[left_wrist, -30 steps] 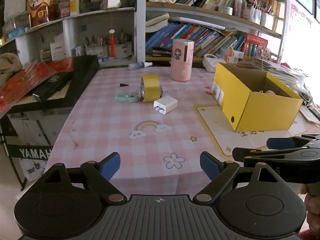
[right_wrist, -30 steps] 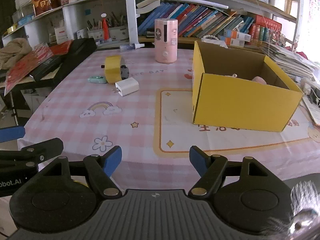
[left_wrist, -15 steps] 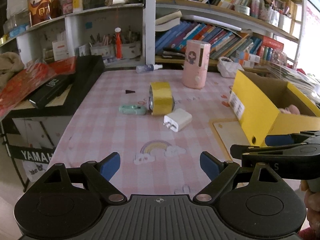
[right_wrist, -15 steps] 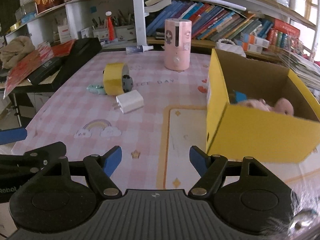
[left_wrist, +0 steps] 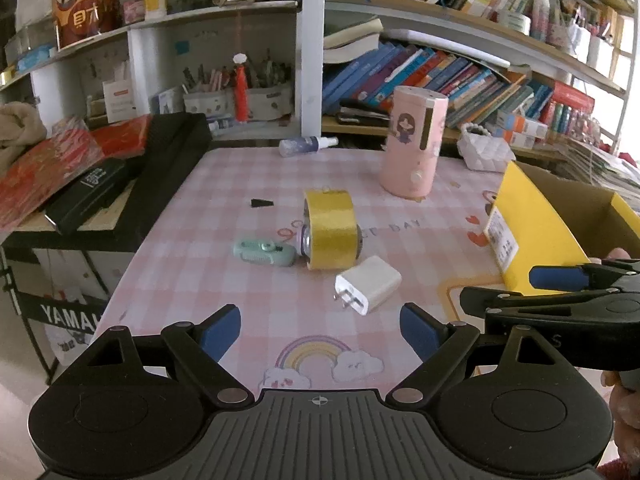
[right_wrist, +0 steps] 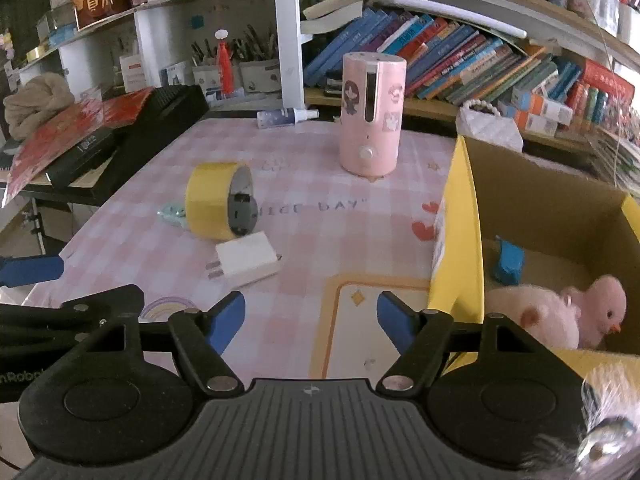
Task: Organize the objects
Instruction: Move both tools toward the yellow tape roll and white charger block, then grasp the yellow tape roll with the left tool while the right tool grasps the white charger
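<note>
Left wrist: left hand-held gripper (left_wrist: 320, 330) wide open, empty; right (right_wrist: 311, 318) likewise.

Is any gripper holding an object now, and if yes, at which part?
Nothing is held. The left gripper and the right gripper are both open, with only tablecloth between their fingers.

The mint-green gadget (right_wrist: 173, 213) is lying mostly hidden behind the yellow tape roll (right_wrist: 214, 200) in the right wrist view. The yellow box (left_wrist: 532, 224) is running off the left wrist picture's right edge, its contents unseen there. The right claw's (right_wrist: 311, 314) housing is covering the pink plush toy's (right_wrist: 560, 316) lower body. Book spines (right_wrist: 460, 60) are showing too small to read.
</note>
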`<control>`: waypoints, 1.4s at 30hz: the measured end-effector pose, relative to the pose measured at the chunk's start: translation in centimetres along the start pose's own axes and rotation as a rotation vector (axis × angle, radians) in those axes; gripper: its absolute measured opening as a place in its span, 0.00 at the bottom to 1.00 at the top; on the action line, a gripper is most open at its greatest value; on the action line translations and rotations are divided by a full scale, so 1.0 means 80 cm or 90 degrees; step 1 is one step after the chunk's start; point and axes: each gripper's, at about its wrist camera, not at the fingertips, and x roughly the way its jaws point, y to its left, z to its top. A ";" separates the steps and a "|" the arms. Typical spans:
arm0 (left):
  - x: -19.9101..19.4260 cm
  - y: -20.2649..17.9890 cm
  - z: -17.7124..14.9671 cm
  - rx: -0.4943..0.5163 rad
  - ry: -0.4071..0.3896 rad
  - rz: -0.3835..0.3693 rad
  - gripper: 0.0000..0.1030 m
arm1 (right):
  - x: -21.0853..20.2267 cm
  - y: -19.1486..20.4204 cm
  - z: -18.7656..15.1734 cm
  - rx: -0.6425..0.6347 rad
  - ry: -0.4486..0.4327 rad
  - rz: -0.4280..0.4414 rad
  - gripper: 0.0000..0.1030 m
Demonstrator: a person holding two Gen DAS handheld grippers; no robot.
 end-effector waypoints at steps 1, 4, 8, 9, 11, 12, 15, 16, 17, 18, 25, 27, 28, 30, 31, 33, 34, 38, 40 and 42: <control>0.002 0.000 0.002 -0.001 -0.002 0.002 0.86 | 0.002 -0.001 0.003 -0.001 -0.002 0.001 0.69; 0.005 0.003 0.009 -0.010 -0.010 0.012 0.86 | 0.005 -0.001 0.014 -0.011 -0.017 0.002 0.69; 0.014 0.005 0.015 -0.017 -0.005 0.020 0.86 | 0.011 -0.001 0.024 -0.020 -0.029 0.008 0.69; 0.016 0.005 0.016 -0.018 -0.004 0.019 0.86 | 0.015 -0.001 0.025 -0.020 -0.022 0.005 0.69; 0.020 0.004 0.018 -0.016 -0.003 0.019 0.86 | 0.024 -0.006 0.025 -0.011 -0.001 -0.013 0.69; 0.022 0.003 0.019 -0.015 -0.003 0.018 0.86 | 0.029 -0.009 0.026 -0.005 0.005 -0.028 0.68; 0.028 0.001 0.022 -0.014 0.001 0.014 0.86 | 0.030 -0.020 0.030 0.010 -0.014 -0.059 0.68; 0.029 0.001 0.023 -0.014 0.001 0.013 0.86 | 0.030 -0.022 0.031 0.014 -0.019 -0.068 0.68; 0.031 0.000 0.024 -0.014 0.000 0.012 0.86 | 0.030 -0.024 0.031 0.011 -0.024 -0.085 0.67; 0.032 0.000 0.025 -0.014 0.000 0.011 0.86 | 0.031 -0.027 0.032 0.008 -0.031 -0.113 0.66; 0.046 0.008 0.037 -0.034 -0.001 0.015 0.86 | 0.041 -0.039 0.037 0.022 -0.021 -0.086 0.70; 0.052 0.014 0.045 -0.046 -0.004 0.019 0.86 | 0.043 -0.022 0.036 -0.032 -0.028 -0.059 0.70; 0.054 0.017 0.049 -0.051 -0.006 0.020 0.86 | 0.044 -0.013 0.034 -0.067 -0.033 -0.049 0.71; 0.061 0.022 0.059 -0.056 -0.009 0.022 0.86 | 0.050 0.005 0.031 -0.127 -0.033 -0.021 0.71; 0.065 0.023 0.063 -0.056 -0.010 0.020 0.86 | 0.055 0.014 0.029 -0.150 -0.028 -0.004 0.71; 0.076 0.023 0.073 -0.050 -0.002 0.011 0.86 | 0.069 0.027 0.025 -0.186 -0.010 0.034 0.71; 0.083 0.022 0.077 -0.043 0.005 0.006 0.86 | 0.076 0.033 0.023 -0.197 0.001 0.048 0.71; 0.113 0.009 0.090 -0.010 0.028 -0.006 0.86 | 0.112 0.046 0.018 -0.209 0.041 0.079 0.71; 0.130 0.002 0.093 0.004 0.043 -0.007 0.86 | 0.128 0.047 0.018 -0.202 0.053 0.086 0.71; 0.145 -0.004 0.093 0.012 0.062 -0.002 0.85 | 0.141 0.048 0.019 -0.194 0.066 0.095 0.71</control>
